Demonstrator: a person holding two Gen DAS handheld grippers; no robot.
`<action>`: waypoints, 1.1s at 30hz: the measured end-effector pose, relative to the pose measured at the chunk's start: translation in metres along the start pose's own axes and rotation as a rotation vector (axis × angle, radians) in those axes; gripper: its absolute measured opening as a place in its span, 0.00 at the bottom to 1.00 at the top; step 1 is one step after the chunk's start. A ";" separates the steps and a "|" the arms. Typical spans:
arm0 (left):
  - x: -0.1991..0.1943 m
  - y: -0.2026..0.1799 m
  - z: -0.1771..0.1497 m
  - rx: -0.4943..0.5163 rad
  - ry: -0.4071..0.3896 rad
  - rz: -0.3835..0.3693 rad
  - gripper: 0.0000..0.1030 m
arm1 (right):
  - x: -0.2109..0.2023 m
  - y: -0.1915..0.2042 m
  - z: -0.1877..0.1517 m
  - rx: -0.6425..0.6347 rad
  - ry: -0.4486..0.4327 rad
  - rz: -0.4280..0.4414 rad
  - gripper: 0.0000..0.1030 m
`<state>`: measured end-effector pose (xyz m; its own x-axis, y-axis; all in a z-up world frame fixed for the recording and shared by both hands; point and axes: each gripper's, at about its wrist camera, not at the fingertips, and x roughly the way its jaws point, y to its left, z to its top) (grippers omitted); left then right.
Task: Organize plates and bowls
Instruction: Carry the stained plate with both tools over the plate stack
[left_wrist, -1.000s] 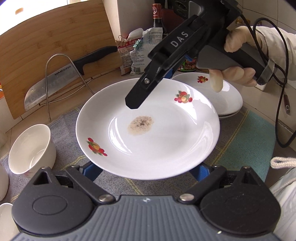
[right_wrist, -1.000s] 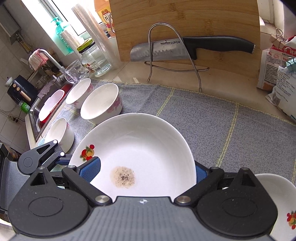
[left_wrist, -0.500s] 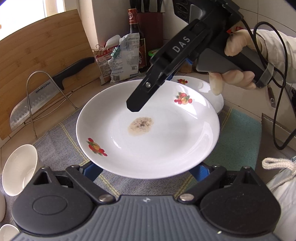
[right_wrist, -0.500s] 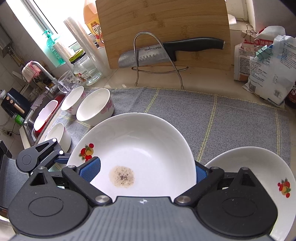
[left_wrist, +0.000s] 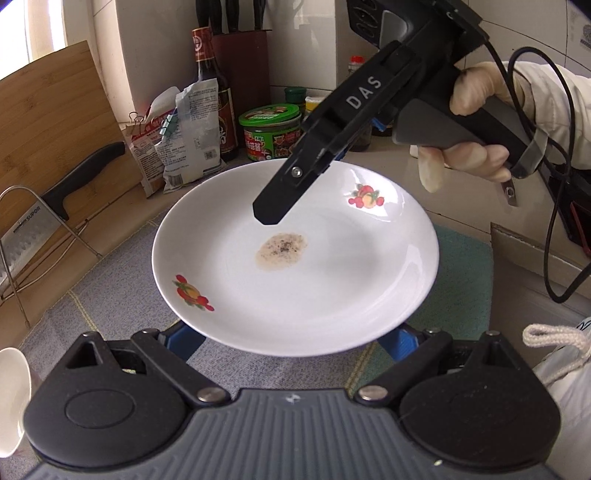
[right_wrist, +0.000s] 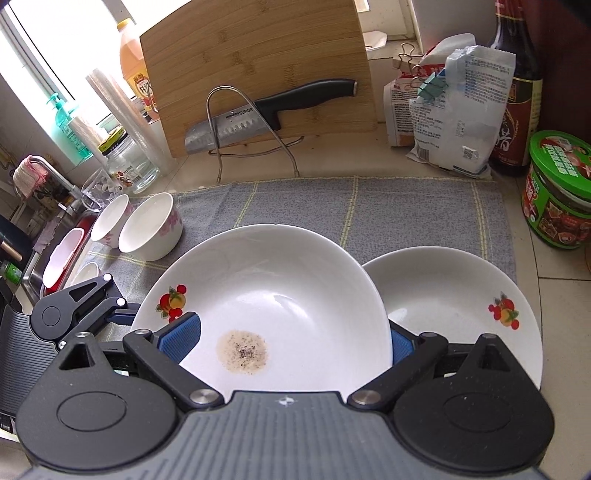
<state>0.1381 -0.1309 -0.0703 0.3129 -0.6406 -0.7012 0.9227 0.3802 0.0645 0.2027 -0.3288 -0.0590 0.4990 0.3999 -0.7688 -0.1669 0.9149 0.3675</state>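
Right wrist view: both grippers (right_wrist: 291, 332) grasp the soiled plate (right_wrist: 280, 295), which has travelled rightward and now overlaps the second plate (right_wrist: 461, 295) on the desk, so stacking looks imminent.

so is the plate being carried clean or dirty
Dirty: the held plate has a brownish, pepper-speckled residue patch in its well; the rest looks white and clean.
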 end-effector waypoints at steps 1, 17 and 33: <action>0.002 0.000 0.001 0.004 0.000 -0.006 0.95 | -0.002 -0.002 -0.001 0.006 -0.003 -0.006 0.99; 0.031 -0.011 0.016 0.054 0.000 -0.082 0.95 | -0.021 -0.037 -0.022 0.099 -0.034 -0.077 0.99; 0.054 -0.013 0.025 0.070 0.022 -0.117 0.95 | -0.021 -0.064 -0.032 0.149 -0.021 -0.105 0.99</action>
<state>0.1484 -0.1872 -0.0910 0.1983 -0.6630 -0.7219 0.9662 0.2559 0.0304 0.1759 -0.3939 -0.0825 0.5248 0.3000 -0.7966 0.0141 0.9326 0.3605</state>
